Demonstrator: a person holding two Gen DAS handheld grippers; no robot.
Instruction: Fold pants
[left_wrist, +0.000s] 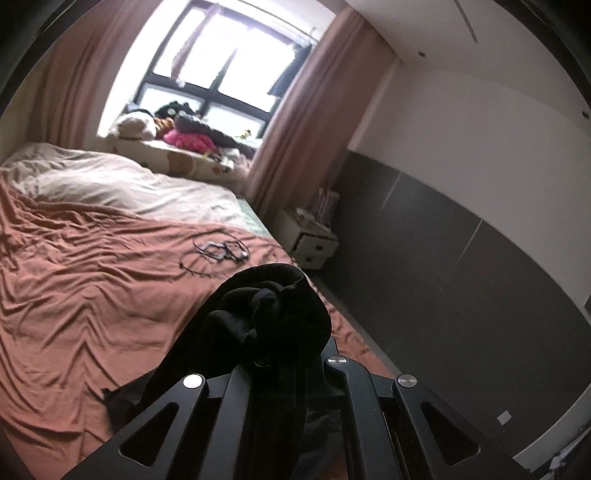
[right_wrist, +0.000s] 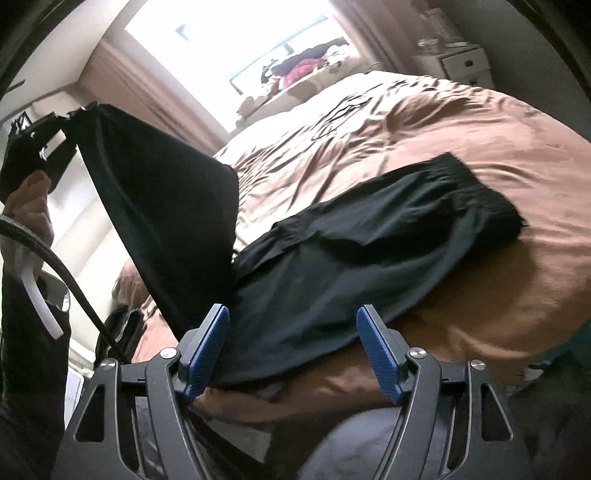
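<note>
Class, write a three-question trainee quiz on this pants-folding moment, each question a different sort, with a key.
1. True or false: the right gripper is clamped on the pants.
2. Which gripper lifts one end of the pants? A left gripper B right
3. Fill in: the pants lie on a ____ bedspread.

Key: 1 false, its jaws are open; 2 A; 3 brown.

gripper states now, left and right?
Left gripper: shut on the black pants, one end lifted.
Right gripper: open, holding nothing.
</note>
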